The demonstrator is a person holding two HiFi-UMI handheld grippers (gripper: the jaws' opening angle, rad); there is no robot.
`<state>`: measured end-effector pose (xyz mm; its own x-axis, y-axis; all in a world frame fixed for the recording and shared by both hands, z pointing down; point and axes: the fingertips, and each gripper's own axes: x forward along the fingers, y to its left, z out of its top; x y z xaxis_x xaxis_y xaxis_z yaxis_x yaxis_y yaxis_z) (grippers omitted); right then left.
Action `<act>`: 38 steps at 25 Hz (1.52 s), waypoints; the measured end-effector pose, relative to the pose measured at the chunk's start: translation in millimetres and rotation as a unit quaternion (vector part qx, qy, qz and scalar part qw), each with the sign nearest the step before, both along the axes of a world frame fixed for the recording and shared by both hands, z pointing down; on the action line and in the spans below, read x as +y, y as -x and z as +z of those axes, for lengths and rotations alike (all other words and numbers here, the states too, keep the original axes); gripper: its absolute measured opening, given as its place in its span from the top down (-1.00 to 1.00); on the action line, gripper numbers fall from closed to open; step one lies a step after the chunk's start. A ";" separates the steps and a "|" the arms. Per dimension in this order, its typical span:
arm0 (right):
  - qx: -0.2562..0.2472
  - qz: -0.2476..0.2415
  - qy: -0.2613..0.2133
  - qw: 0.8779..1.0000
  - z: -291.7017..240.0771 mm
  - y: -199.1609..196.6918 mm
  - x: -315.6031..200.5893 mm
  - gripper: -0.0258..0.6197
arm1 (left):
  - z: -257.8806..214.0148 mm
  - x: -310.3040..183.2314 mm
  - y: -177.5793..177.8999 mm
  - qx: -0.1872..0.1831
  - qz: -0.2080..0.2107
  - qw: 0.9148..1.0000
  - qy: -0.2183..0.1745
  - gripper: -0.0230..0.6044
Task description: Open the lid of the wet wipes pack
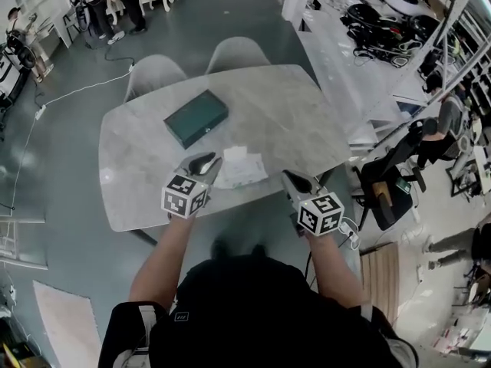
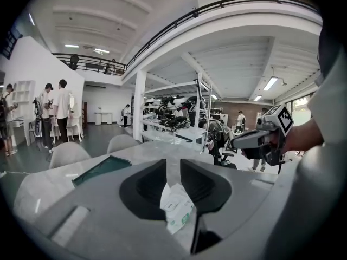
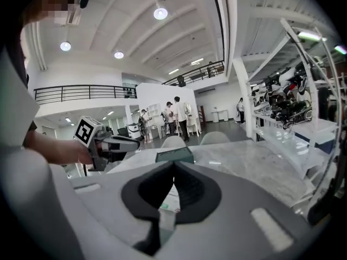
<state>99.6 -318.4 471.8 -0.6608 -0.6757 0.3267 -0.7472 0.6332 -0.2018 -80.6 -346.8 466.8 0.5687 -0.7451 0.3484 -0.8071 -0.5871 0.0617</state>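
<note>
Wipes pack [image 1: 240,167] lies on the table [image 1: 295,110] between my 2 grippers: left gripper [image 1: 203,162] slightly parted, holding nothing; right gripper [image 1: 295,179] tips together, empty.

i read no words or numbers. the flat white soft wet wipes pack [image 1: 240,167] carries small green print, too blurred; white cubes [image 1: 185,195] on my left gripper [image 1: 204,161] and right gripper [image 1: 294,180] show only black square markers.
</note>
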 end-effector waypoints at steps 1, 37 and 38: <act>-0.006 -0.003 -0.007 1.000 -7.5 -5.3 -1.7 0.92 | -6.3 0.0 -4.0 0.003 -0.003 1.000 -0.004 0.65; -0.052 -0.028 -0.104 0.993 -91.5 -30.7 -20.4 0.92 | -65.3 -16.0 -10.2 0.018 -0.057 0.997 -0.057 0.85; -0.051 -0.030 -0.103 0.993 -90.5 -29.9 -20.7 0.92 | -64.5 -16.2 -10.2 0.018 -0.058 0.997 -0.056 0.85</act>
<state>129.5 -339.1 381.2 -0.7244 -0.6799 0.1137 -0.6893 0.7116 -0.1361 -70.4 -363.1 402.4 0.4878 -0.8394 0.2397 -0.8680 -0.4955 0.0311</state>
